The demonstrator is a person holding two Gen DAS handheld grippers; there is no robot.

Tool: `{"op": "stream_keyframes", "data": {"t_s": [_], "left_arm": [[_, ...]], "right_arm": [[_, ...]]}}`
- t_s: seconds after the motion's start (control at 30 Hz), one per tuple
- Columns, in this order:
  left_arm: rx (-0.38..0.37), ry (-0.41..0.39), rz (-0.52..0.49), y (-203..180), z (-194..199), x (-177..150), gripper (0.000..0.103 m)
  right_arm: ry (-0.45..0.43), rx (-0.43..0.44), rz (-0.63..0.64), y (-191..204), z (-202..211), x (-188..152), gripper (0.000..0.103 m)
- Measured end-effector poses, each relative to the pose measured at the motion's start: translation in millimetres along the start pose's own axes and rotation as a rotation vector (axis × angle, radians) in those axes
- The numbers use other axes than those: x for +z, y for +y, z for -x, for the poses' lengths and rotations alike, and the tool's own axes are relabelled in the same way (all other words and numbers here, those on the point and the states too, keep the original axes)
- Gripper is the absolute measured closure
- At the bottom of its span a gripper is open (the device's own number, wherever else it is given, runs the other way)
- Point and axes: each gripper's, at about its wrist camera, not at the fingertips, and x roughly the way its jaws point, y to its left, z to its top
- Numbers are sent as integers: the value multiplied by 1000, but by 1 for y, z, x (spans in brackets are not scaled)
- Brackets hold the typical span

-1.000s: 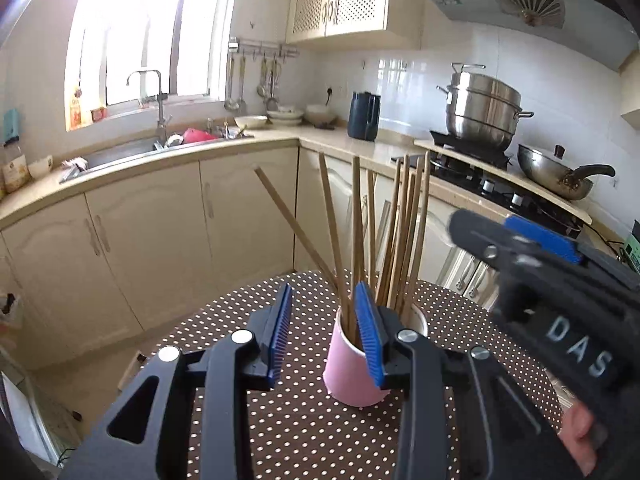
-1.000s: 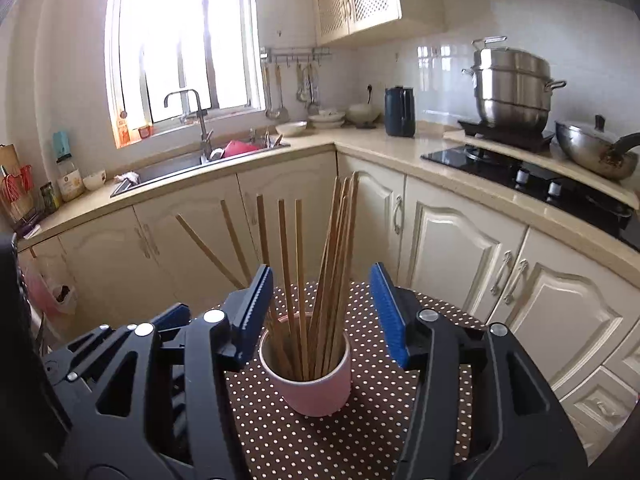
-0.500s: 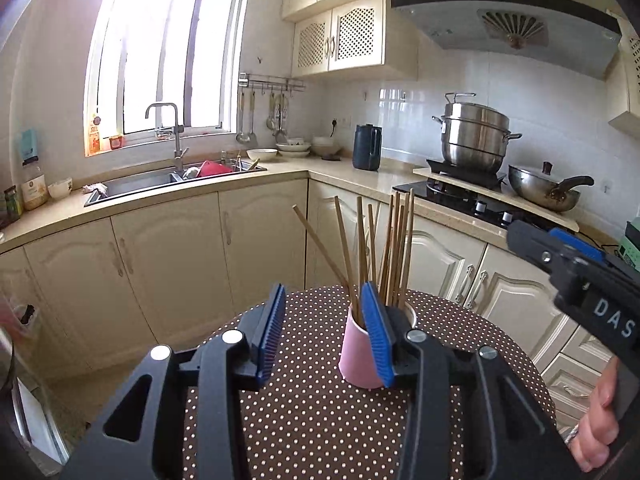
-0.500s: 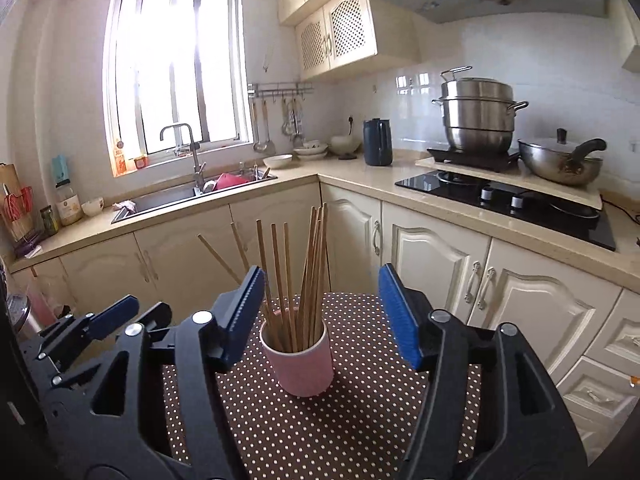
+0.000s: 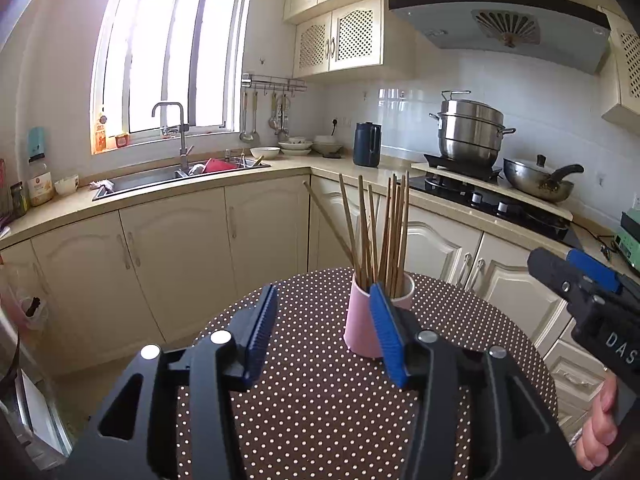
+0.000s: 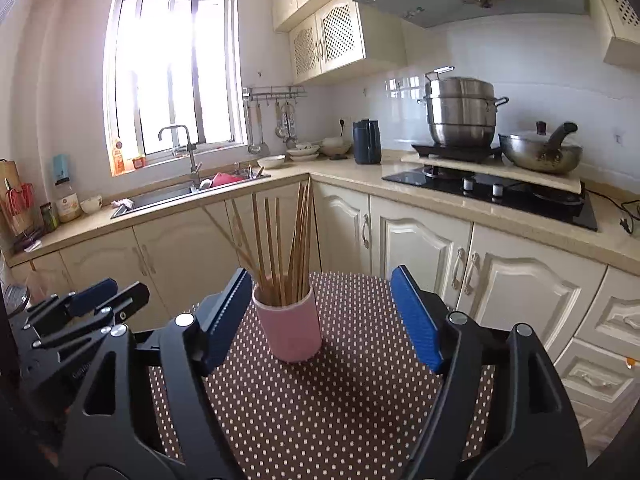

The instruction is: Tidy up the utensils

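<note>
A pink cup [image 5: 360, 322] [image 6: 294, 328] stands upright on the round polka-dot table [image 5: 320, 400] [image 6: 340, 400], holding several brown wooden chopsticks [image 5: 384, 232] [image 6: 288, 240]. My left gripper [image 5: 324, 332] is back from the cup, its jaws opening with nothing between them; its right pad overlaps the cup in the picture. My right gripper [image 6: 324, 316] also stands back, jaws opening wide and empty, the cup seen beyond the gap. In the left wrist view the right gripper [image 5: 592, 296] shows at the right edge, with a hand [image 5: 596, 428] on it.
Beyond the table run cream cabinets [image 6: 420, 248] and an L-shaped counter. It carries a sink [image 5: 160, 178], a dark kettle [image 5: 366, 145], a stove with a steel steamer pot [image 5: 470, 132] and a wok [image 5: 536, 184]. A window [image 5: 168, 48] is behind the sink.
Both grippers have drawn back from the cup, which now looks smaller and farther off. Both pairs of jaws stand wider than before. The cup and chopsticks have stayed in place.
</note>
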Motion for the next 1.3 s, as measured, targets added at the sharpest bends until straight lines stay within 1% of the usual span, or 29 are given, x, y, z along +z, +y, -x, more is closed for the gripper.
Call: {"op": "stream_keyframes", "data": {"t_s": [0.07,0.13,0.33,0.43,0.53,0.7,0.77,0.87,1.3], "left_arm": [[0,11,-3,-1,0,-6,55],[-17,23,4,0,1,-12,54],[-29,30,-4,-3,6,-24,52],[-35,37,-1,-4,8,-28,52],[-51,41,-7,-7,11,-35,49],[-72,35,-15,-11,18,-40,47],[-83,29,-15,-13,21,-40,43],[-111,19,-8,-14,25,-40,41],[-109,-21,-23,-22,43,-41,39]], "right_arm": [[13,-2,-4,0,3,-9,27],[23,-4,-8,0,6,-17,25],[52,-25,-7,0,10,-36,22],[52,-36,-9,0,16,-43,21],[46,-19,-13,2,25,-47,20],[36,-19,-6,1,34,-49,17],[33,-17,-2,1,36,-48,17],[31,-19,2,0,39,-48,17],[25,-18,4,-2,47,-50,16]]}}
